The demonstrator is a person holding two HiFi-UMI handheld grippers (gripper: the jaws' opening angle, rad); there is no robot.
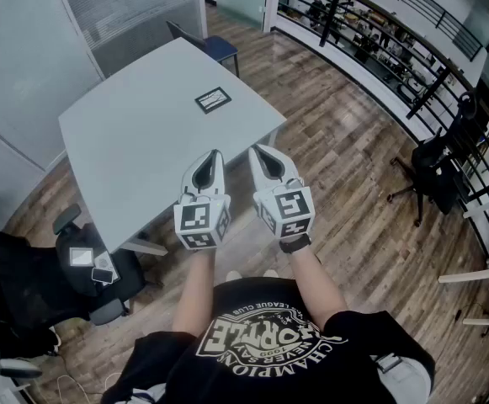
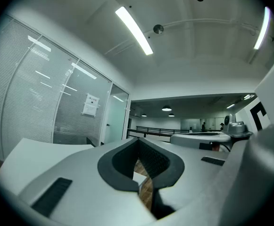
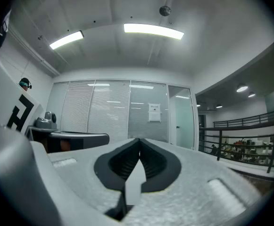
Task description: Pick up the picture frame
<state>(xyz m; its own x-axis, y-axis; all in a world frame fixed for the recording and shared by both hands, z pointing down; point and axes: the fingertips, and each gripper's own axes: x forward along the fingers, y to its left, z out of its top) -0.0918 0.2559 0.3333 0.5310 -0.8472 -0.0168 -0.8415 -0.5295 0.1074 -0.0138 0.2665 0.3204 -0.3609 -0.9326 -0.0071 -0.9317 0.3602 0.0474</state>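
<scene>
The dark-bordered rectangular picture frame lies flat on the pale grey matte counter, a smooth slab with rounded corners. It sits toward the counter's far right side, and its light inner panel carries dark print too small to read. The left tongs and right tongs, both pale grey moulded plastic tapering to blunt tips, are held level side by side with their tips at the counter's near right edge. Each bears a white cube with black square markers at its back. The frame is at 12 o'clock from the left tongs and about 11 o'clock from the right tongs, apart from both, with only bare counter surface between. Both pairs are closed tip to tip and hold nothing: the dark ribbed pads of the left tongs meet at the front, and the right tongs' ribbed pads do the same. A blue-seated chair stands at the counter's 12 o'clock edge. A black office chair with small pale rectangular items lying on it stands at 8 o'clock. A black swivel chair stands at 3 o'clock on the brown wood-plank floor. A black metal railing curves past at 1 o'clock, and a glass wall with blinds closes off 11 o'clock.
</scene>
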